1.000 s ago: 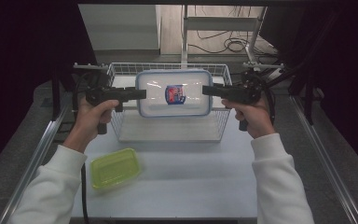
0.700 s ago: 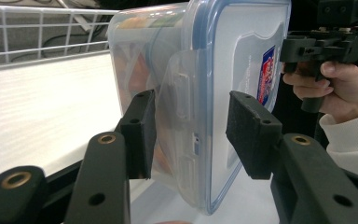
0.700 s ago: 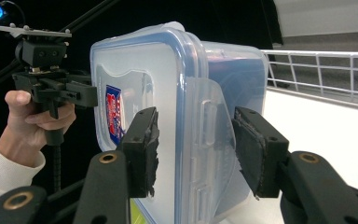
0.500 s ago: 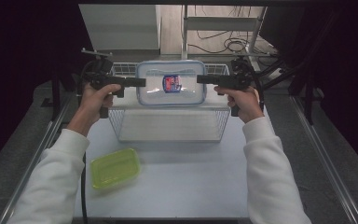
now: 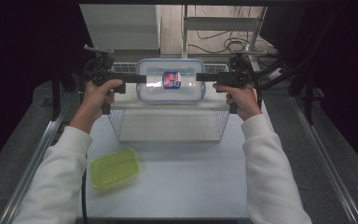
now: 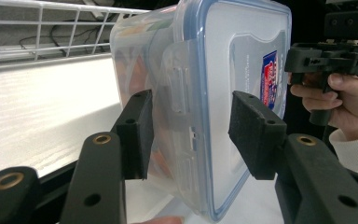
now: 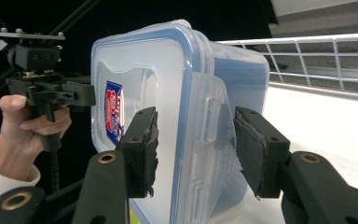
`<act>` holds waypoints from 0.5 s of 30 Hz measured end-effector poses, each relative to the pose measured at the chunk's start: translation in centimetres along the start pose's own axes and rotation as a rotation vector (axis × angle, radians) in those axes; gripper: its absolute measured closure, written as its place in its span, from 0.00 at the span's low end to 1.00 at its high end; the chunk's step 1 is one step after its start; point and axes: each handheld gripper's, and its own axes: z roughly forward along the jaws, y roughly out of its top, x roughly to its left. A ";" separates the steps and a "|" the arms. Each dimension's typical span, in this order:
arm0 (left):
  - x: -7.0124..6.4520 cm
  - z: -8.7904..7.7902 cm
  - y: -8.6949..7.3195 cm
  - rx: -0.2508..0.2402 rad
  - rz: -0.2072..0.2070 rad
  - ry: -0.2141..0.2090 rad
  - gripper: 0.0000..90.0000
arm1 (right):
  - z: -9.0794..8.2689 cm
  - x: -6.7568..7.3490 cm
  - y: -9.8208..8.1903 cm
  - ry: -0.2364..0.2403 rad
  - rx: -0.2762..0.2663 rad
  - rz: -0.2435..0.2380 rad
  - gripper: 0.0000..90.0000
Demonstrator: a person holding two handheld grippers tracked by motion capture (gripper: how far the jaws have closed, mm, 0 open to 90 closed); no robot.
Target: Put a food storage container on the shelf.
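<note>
Both tongs, left (image 5: 140, 78) and right (image 5: 203, 77), stand half open, each clamped on one end of the box (image 5: 170, 80), held over the far side of the wire basket (image 5: 168, 133). Clear plastic, blue-rimmed lid, side latches, red-blue label.

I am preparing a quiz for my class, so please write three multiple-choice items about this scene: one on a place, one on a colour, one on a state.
1. Where does the green box lie? A on a chair; B on the table; C in a drawer.
2. What colour rims the clear container lid? A blue; B yellow; C black.
3. The clear container's lid is: A on; B off; C broken in two.
Answers: B, it rests on the white tabletop; A, a blue line runs round the lid; A, the lid covers the container whole.
</note>
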 end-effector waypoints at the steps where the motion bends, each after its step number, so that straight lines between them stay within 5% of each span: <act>1: 0.0 0.0 0.0 0.000 -0.003 0.002 0.56 | 0.0 0.0 0.1 -0.002 0.003 0.006 0.56; 6: 0.2 0.4 0.1 -0.008 -0.022 0.002 0.55 | 0.2 -0.4 0.3 -0.012 -0.002 0.048 0.56; 8: 0.3 0.7 0.2 -0.011 -0.044 0.043 0.53 | 0.3 -0.6 0.4 -0.020 -0.006 0.063 0.55; 11: 0.4 1.5 0.1 0.012 -0.034 0.088 0.45 | 0.6 -0.4 0.4 -0.088 0.016 0.055 0.51; 12: 0.4 1.9 0.1 0.013 -0.036 0.104 0.36 | 0.5 -0.2 0.2 -0.175 0.011 0.026 0.53; 15: 0.6 2.1 0.0 -0.002 -0.051 0.118 0.27 | 0.3 -0.3 0.0 -0.180 0.008 0.040 0.49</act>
